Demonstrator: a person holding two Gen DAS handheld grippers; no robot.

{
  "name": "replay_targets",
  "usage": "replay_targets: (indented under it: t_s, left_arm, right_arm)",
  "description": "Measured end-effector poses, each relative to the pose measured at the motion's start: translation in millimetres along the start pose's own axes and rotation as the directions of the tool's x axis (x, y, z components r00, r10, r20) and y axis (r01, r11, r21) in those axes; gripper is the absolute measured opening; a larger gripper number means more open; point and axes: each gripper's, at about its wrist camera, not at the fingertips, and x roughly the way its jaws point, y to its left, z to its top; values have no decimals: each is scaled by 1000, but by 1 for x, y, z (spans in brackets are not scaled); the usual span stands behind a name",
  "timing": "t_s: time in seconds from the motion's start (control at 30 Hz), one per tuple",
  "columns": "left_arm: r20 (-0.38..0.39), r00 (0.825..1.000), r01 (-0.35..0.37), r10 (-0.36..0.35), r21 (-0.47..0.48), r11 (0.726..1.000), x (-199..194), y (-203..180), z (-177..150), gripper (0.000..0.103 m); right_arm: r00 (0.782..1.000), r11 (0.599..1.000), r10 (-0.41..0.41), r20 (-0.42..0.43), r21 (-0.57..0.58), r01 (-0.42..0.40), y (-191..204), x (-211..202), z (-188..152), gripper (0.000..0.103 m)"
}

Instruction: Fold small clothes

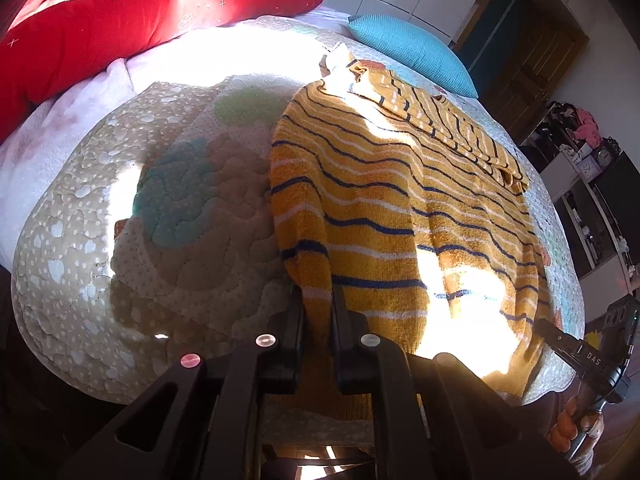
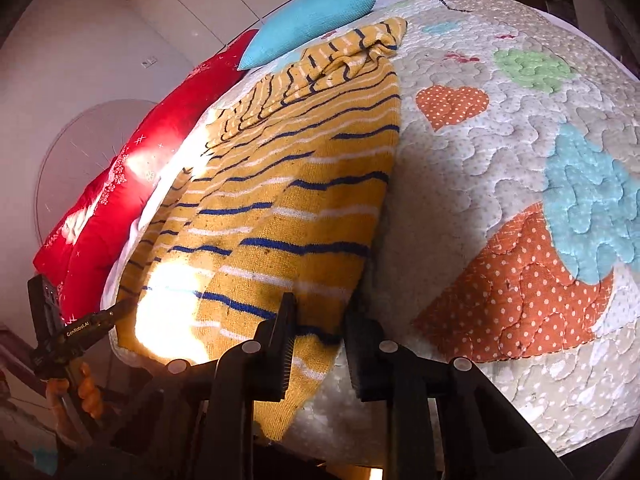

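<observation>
A yellow knit sweater point(image 1: 400, 200) with navy and white stripes lies spread on the quilted bedspread point(image 1: 180, 208); one sleeve is folded across its far end. My left gripper point(image 1: 316, 312) is shut on the sweater's near left hem corner. In the right wrist view the same sweater point(image 2: 288, 200) runs away from me. My right gripper point(image 2: 320, 336) straddles its near right hem corner with a visible gap between the jaws. Each gripper shows in the other's view, the right gripper point(image 1: 568, 340) at the sweater's right edge, the left gripper point(image 2: 92, 324) at its left edge.
A red pillow point(image 1: 140, 20) and a turquoise cushion point(image 1: 412, 52) lie at the head of the bed. Shelves with clutter point(image 1: 592, 184) and a wooden door point(image 1: 532, 64) stand to the right. The bed's near edge is just under both grippers.
</observation>
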Motion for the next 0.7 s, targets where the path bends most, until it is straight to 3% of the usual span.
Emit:
replay_targets:
  t_s: [0.13,0.27,0.4,0.47,0.6,0.7]
  left_arm:
    - [2,1000,-5,5,8,1000,-12,2,-3,11]
    - [22,999,-41,41,16,999,-23,8,-3,11]
    - [72,991,-111,109,26,994,-33,13,0,18]
    - [72,991,-112,110,21,993,-34,15,3,24]
    - [75,991,-113,111,28,993,-32,11,8,29]
    - [78,992,-105,101,46,993,-30,3,11,34]
  right_arm:
    - [999,1000,-23,23,9,23,-7,-11,3,27]
    - [989,991,-124,81,-33,127,-9,-14,41,41]
    - [947,956,-269,176,-68,285,-12,4,107,49]
    - [938,947,-300,176,-63,315,-15,22,143,50]
    - [947,947,-303,110,-80,312,-7,68,191,61]
    - [925,917,-367,97,-128,377,6,98,207,67]
